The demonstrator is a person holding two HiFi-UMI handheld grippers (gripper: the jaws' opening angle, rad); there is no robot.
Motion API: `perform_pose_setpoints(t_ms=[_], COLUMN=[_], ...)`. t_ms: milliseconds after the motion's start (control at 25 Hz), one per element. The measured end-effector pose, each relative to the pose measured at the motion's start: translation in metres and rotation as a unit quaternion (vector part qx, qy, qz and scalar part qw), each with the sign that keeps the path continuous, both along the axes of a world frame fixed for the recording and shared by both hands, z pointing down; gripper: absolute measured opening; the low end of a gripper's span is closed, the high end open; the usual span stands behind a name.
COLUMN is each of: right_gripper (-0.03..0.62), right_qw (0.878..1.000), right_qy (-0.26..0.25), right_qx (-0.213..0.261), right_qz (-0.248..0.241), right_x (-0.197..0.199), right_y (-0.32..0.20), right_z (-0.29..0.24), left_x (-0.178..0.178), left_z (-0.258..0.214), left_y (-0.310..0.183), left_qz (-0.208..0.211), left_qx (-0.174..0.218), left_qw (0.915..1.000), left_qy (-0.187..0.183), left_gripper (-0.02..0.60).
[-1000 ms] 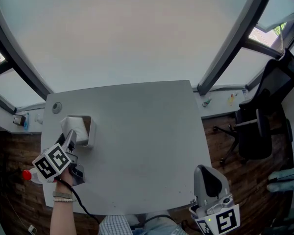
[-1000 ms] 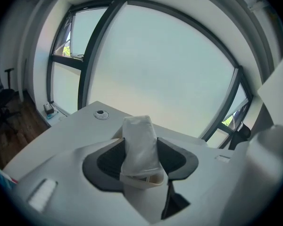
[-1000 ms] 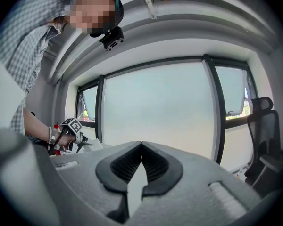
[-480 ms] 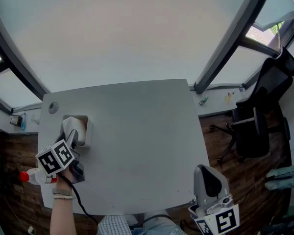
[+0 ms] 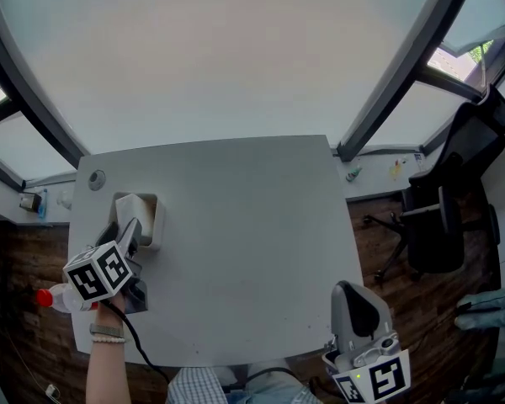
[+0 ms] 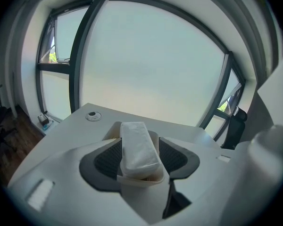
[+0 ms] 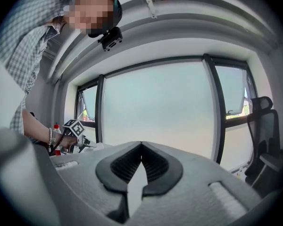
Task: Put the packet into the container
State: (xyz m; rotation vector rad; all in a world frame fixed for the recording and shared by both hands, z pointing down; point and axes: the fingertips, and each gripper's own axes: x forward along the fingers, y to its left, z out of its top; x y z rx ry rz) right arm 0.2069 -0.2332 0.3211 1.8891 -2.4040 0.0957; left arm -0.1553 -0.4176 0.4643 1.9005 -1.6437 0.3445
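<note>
Packet (image 6: 139, 147) standing in container (image 6: 132, 181) at table's (image 5: 236, 242) left side. Looks soft and light, probably best pinched mid-body across the flat faces. Left gripper (image 5: 128, 232) jaws just opened wide, straddling it without squeezing. Right gripper (image 7: 141, 147) jaws closed, empty.

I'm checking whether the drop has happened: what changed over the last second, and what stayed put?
The fingers of the left gripper have just been opening, letting go of the packet, which stands in the container between them. The gripper itself barely shifted. The container on the table and the shut right gripper stayed as they were.
</note>
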Motion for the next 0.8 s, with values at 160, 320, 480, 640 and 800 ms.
perform_pose_setpoints(t_ms=[160, 320, 480, 640, 800], right_gripper=[0.002, 0.002, 0.002, 0.002, 0.002], right_qw=[1.0, 1.0, 1.0, 1.0, 0.999], right_qy=[-0.001, 0.0, -0.006, -0.004, 0.002], right_qx=[0.004, 0.009, 0.014, 0.02, 0.037], right_qz=[-0.006, -0.01, -0.014, -0.02, -0.025], right_x=[-0.005, -0.01, -0.016, -0.02, -0.023], right_y=[0.0, 0.0, 0.002, 0.004, 0.004], right_z=[-0.002, -0.005, -0.009, -0.016, -0.027], left_x=[0.002, 0.007, 0.008, 0.017, 0.032], left_z=[-0.014, -0.03, -0.05, -0.071, -0.103], left_y=[0.005, 0.014, 0.021, 0.033, 0.05], left_qz=[0.009, 0.027, 0.033, 0.068, 0.113], left_qx=[0.019, 0.038, 0.068, 0.089, 0.13], left_qw=[0.9998, 0.9989, 0.997, 0.9931, 0.9833], left_qy=[-0.002, -0.005, 0.018, 0.036, 0.06], left_gripper=[0.229, 0.165, 0.002, 0.002, 0.002])
